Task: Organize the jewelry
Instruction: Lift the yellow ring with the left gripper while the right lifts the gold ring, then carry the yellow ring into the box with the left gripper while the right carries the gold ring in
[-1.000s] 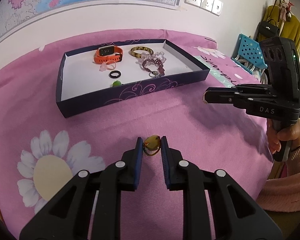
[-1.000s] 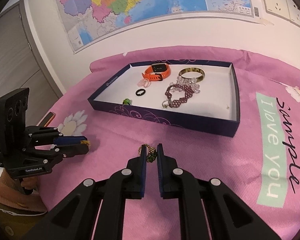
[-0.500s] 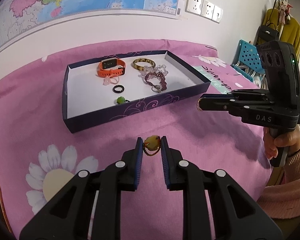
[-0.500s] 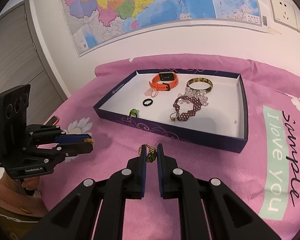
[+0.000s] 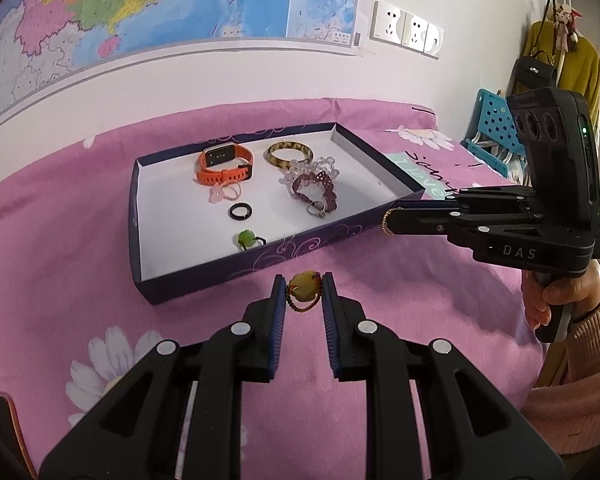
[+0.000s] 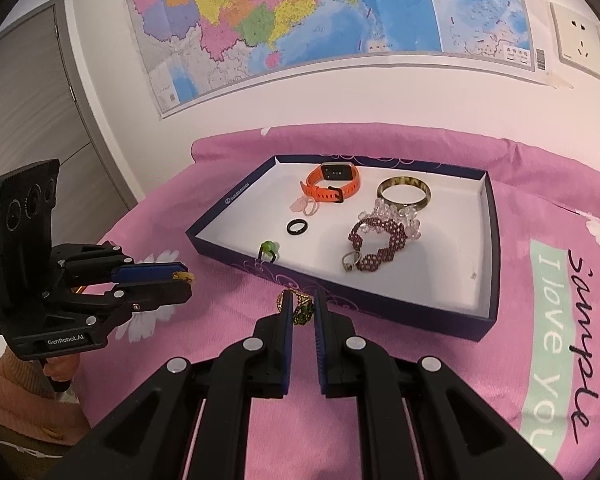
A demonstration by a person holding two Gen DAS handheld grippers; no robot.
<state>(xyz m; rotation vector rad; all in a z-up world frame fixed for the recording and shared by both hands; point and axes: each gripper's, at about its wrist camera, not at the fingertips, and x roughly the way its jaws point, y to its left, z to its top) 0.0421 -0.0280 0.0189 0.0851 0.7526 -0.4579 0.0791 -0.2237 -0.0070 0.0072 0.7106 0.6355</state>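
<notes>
Right gripper (image 6: 301, 307) clamps green-gold ring (image 6: 302, 309) above pink cloth (image 6: 420, 344). Box (image 6: 380, 312) just beyond (watch (image 6: 332, 187), bangle (image 6: 404, 196), bracelets, rings inside). Left gripper (image 6: 182, 282) at left, pinching small yellow piece (image 6: 183, 276).

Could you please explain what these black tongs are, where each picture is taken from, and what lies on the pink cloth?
No robot is here: a person holds a hand-held two-finger gripper in each hand, each with a camera looking along its fingers.

The left wrist picture shows the left gripper pinching a yellow stone ring, with the right gripper held at the side.

The right wrist picture shows the right gripper pinching a green and gold ring.

On the pink cloth lies a shallow dark box. Inside are an orange watch, a bangle, a maroon beaded bracelet, a black ring and a green ring.
</notes>
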